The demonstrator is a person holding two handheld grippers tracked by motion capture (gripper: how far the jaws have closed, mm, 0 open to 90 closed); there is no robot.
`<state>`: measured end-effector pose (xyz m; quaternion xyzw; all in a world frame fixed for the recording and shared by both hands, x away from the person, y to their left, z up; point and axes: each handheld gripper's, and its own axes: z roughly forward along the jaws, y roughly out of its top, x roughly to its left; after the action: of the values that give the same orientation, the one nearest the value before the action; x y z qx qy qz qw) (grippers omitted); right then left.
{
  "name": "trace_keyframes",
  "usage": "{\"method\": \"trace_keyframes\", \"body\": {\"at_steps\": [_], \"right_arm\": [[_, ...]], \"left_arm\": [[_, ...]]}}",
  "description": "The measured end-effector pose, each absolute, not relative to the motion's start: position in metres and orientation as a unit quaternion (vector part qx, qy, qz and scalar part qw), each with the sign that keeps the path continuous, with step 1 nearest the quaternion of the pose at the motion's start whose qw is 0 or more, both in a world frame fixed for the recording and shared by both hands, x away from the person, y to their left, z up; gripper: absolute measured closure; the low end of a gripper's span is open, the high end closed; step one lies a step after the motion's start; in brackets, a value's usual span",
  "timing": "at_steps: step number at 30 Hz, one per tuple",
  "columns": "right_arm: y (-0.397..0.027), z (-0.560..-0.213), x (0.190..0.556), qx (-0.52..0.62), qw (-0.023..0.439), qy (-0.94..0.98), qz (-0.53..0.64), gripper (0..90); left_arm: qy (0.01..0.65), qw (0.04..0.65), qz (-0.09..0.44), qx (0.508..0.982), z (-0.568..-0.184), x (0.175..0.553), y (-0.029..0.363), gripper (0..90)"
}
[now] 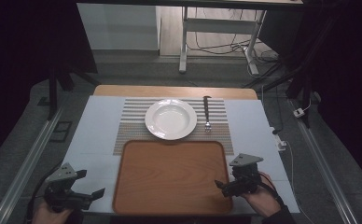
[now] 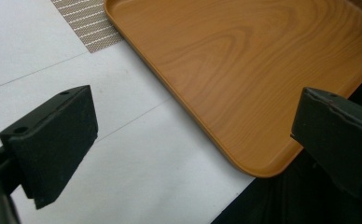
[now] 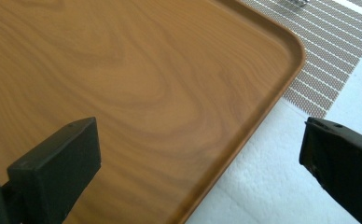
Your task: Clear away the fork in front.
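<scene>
Both tools spread wide, holding nothing: left tool (image 1: 91,192) just off rectangular brown wooden tray (image 1: 170,158) near-left corner, right tool (image 1: 222,185) over its near-right edge.

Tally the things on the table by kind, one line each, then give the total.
Wooden tray: 1
White plate: 1
Fork: 1
Striped placemat: 1
Total: 4
The left gripper and right gripper, both with jaws open and holding nothing, are not counted.
</scene>
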<state>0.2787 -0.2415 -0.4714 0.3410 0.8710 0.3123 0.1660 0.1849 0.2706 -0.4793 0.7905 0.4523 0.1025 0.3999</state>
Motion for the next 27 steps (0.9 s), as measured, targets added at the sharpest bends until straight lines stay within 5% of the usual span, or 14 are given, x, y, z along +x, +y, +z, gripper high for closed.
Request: {"method": "trace_keyframes", "body": {"at_steps": [27], "right_arm": [[-0.209,-0.482,0.331,0.259,0.239,0.913,0.203,0.0]], "left_arm": [[0.450,0.394,0.099,0.795,-0.480,0.186,0.269,0.3]]}}
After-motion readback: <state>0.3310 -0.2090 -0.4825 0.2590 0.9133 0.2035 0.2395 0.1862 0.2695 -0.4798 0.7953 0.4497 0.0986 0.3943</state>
